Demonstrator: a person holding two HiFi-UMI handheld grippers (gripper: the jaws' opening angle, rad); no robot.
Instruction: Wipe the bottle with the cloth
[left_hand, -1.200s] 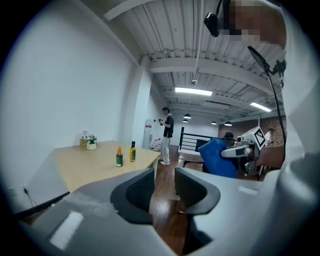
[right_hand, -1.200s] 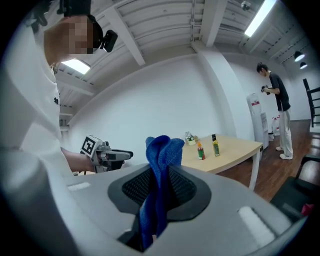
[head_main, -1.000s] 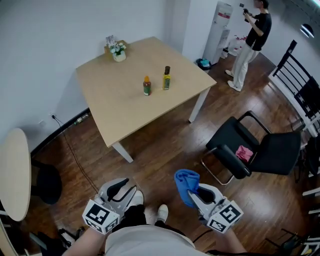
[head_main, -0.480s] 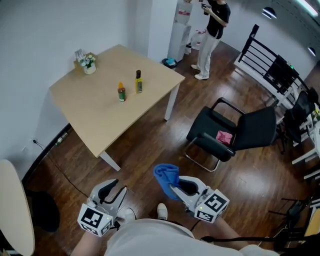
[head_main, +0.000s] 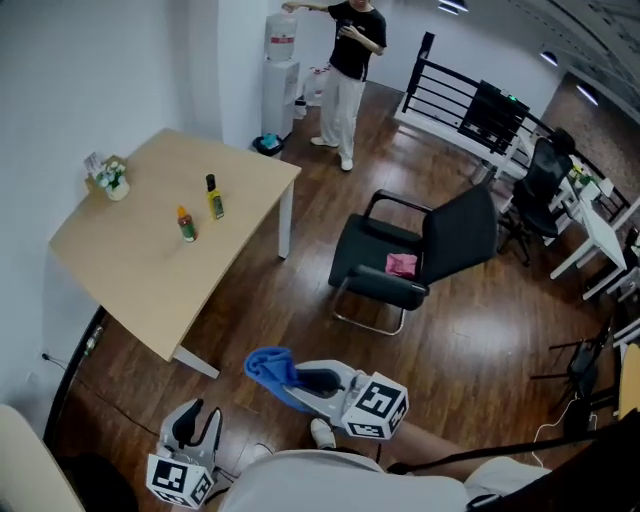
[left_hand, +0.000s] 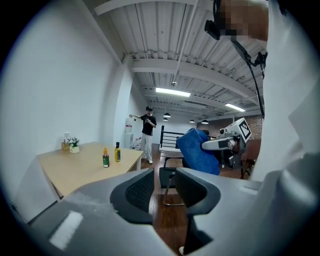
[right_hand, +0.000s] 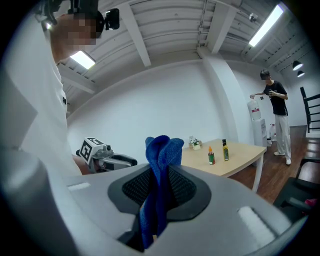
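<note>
Cloth (head_main: 268, 365), blue, is clamped between the right gripper's (head_main: 300, 384) jaws, bunching out past the tips. The left gripper (head_main: 197, 428) hangs low, jaws apart and empty. An orange-capped bottle (head_main: 186, 224) and a black-capped bottle (head_main: 214, 197) stand near each other on the table (head_main: 130, 275), well apart from both grippers.

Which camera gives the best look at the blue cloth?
The right gripper view: the blue cloth sits centre frame, close up, clamped in the right gripper. The head view shows it small from above; the left gripper view, farther off.
</note>
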